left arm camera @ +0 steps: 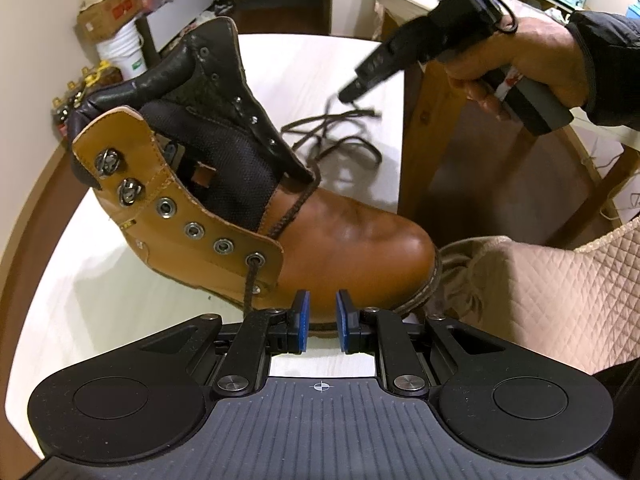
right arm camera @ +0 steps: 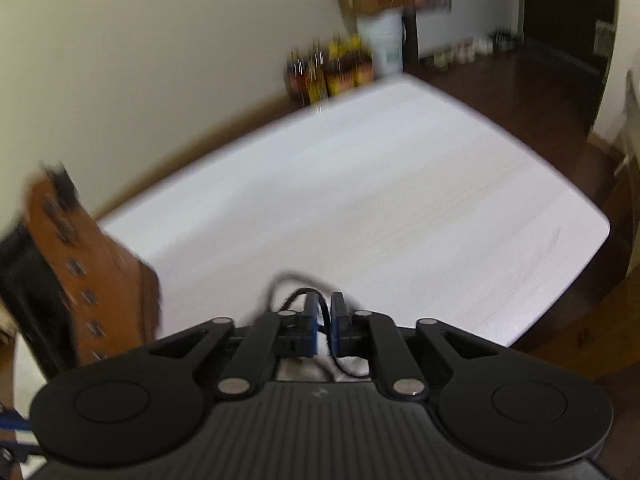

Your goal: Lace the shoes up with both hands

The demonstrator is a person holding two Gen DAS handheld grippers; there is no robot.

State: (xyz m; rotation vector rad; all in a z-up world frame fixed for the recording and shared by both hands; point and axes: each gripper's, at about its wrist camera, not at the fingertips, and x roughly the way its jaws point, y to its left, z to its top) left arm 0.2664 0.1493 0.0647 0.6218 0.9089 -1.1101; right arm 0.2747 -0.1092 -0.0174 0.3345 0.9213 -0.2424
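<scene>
Boot (left arm camera: 280, 208), tan leather with its tongue pulled open, lies on the white desk (left arm camera: 312, 64), its dark lace (left arm camera: 336, 136) piled loose behind it. Left gripper (left arm camera: 322, 312) sits at the boot's sole edge, jaws parted with nothing between them. Right gripper (right arm camera: 325, 312) has narrow jaws with the lace running between them; blur hides whether they pinch it.
</scene>
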